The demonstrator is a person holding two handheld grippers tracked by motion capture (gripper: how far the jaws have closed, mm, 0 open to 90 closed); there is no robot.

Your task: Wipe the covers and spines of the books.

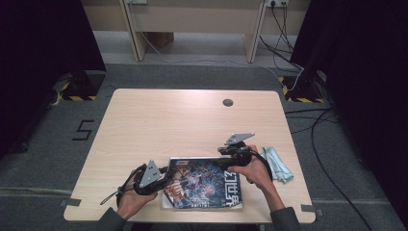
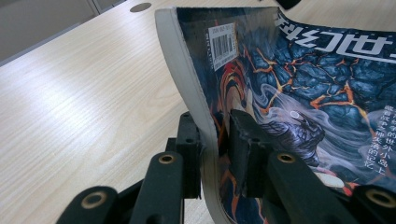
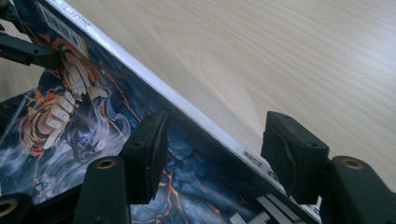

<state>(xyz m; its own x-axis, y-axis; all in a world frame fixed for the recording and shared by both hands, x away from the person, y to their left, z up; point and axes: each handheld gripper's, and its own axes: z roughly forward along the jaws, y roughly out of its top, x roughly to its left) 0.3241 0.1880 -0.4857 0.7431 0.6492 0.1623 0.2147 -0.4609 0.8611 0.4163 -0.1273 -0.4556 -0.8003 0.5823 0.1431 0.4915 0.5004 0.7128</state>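
The paperback book [image 1: 204,183], dark blue cover with orange lava cracks and a barcode sticker, lies at the lower centre of the high view, near the front edge of the wooden table [image 1: 192,120]. In the left gripper view its left edge curls upward, so it looks thin and floppy: light, with a glossy, probably slippery cover that would sag if lifted by 1 corner alone. The left gripper [image 2: 215,154] is clamped on that raised edge, pads pressing both faces. The right gripper [image 3: 219,154], at the book's upper right in the high view, stands with its jaws spread apart over the spine edge, nothing pinched. A grip near the spine, where the pages are bound, should hold firmest. A pale blue cloth [image 1: 278,164] lies just right of the book.
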